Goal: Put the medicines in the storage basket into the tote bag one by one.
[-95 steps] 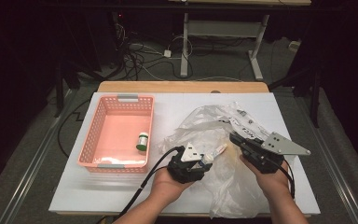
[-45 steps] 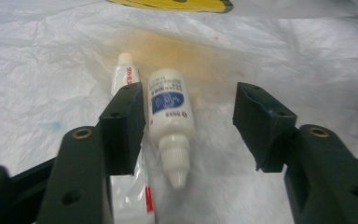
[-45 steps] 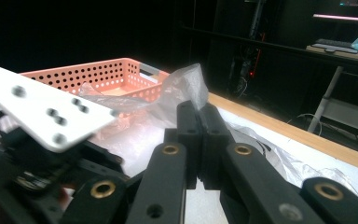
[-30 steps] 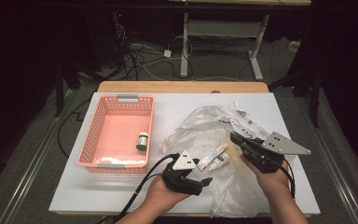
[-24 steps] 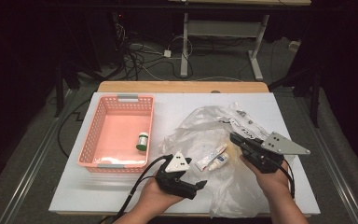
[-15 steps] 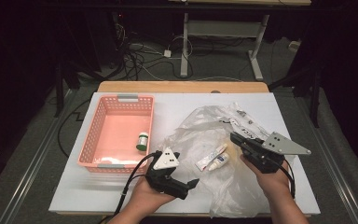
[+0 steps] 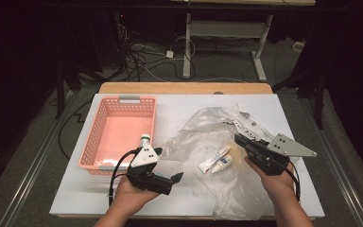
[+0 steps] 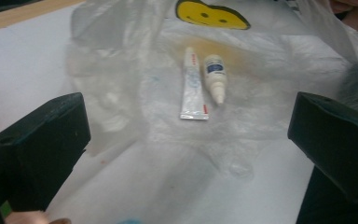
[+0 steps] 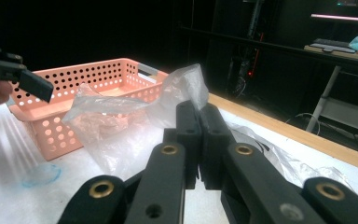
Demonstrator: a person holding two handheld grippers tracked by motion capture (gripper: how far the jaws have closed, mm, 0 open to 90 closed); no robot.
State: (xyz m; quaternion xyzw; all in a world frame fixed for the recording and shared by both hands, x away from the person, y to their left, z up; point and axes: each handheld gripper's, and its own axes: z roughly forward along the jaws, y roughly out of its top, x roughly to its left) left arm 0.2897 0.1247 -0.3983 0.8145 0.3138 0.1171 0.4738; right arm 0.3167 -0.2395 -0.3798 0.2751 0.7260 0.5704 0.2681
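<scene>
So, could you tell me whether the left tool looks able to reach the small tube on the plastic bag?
Probably yes: the left tool is open and the small tube lies exposed on the plastic bag, beside a dropper bottle.

I see a salmon-pink basket (image 7: 105,137) with dotted holes, a clear plastic bag (image 8: 270,56) printed with a yellow smiley face, a white tube (image 8: 192,88) with red marks, a cream bottle (image 8: 213,74) (blue label), and black grippers on the white table (image 7: 179,109).

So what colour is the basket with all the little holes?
The basket is salmon pink, with rows of round holes. The right gripper view shows it best.
</scene>
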